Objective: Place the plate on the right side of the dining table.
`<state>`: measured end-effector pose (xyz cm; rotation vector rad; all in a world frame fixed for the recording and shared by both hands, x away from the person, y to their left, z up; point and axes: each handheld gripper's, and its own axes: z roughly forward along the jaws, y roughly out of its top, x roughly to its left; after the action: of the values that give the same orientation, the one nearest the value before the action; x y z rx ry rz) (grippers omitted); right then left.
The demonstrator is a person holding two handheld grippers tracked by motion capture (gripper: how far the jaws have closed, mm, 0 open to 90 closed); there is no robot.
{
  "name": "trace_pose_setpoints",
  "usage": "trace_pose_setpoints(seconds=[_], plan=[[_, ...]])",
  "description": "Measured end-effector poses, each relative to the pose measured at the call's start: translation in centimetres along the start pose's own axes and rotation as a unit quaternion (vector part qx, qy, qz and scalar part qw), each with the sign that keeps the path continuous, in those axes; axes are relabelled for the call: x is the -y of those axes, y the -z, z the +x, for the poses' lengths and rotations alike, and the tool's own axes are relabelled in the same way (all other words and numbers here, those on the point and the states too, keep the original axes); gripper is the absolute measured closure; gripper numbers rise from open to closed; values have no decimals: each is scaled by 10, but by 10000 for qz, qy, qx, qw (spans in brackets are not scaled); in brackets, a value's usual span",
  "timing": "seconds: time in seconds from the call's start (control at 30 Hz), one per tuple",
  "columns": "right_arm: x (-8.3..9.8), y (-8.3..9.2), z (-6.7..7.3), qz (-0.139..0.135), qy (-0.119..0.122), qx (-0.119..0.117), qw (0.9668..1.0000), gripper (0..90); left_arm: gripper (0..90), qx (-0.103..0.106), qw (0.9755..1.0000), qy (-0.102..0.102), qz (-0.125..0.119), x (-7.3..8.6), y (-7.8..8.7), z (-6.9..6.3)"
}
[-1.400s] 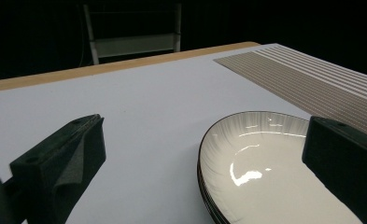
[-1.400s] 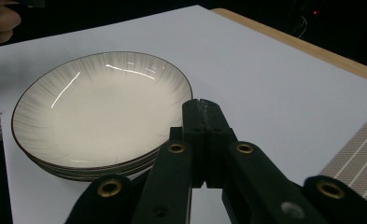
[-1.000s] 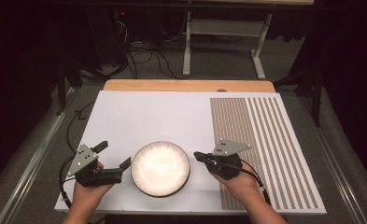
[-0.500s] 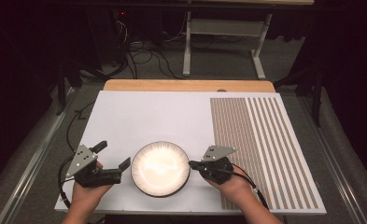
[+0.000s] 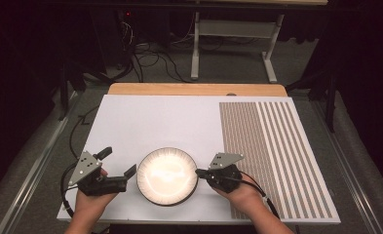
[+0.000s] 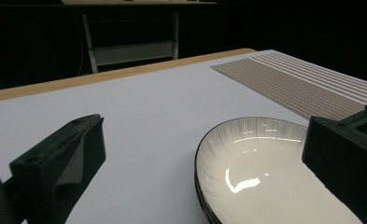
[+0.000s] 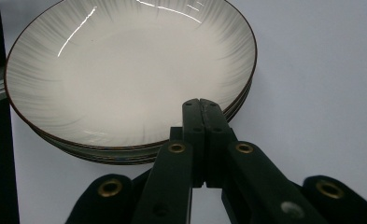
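Observation:
A stack of shallow white plates [image 5: 167, 175] with dark rims sits near the front middle of the white board. The top plate [image 7: 125, 70] is empty and glossy. My left gripper [image 5: 117, 162] rests on the board just left of the stack and is open, jaws spread wide. In the left gripper view, the plates [image 6: 265, 172] lie ahead between the left gripper [image 6: 202, 172] jaws, untouched. My right gripper [image 5: 199, 172] is shut, jaws pressed together with nothing between them. The right gripper [image 7: 201, 103] tips lie at the stack's right rim.
The white board [image 5: 155, 117] stretches away behind the plates. A brown striped mat [image 5: 272, 146] covers its right side. A wooden strip [image 5: 194, 89] borders the far edge. Cables and a metal table frame [image 5: 233, 29] stand on the dark floor beyond.
My right gripper has shifted slightly toward the front edge and its tips now sit at the plates' right rim. The left gripper and the plates have stayed put.

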<state>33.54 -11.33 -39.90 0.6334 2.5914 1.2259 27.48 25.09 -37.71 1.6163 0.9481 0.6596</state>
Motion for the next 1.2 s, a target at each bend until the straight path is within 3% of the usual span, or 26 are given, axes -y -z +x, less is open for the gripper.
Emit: trace_pose_setpoints(seconds=[1.2], plan=[[-5,-20,11,55,11,-259,9996,900,2,13,10000,78,28,1,0,3]])
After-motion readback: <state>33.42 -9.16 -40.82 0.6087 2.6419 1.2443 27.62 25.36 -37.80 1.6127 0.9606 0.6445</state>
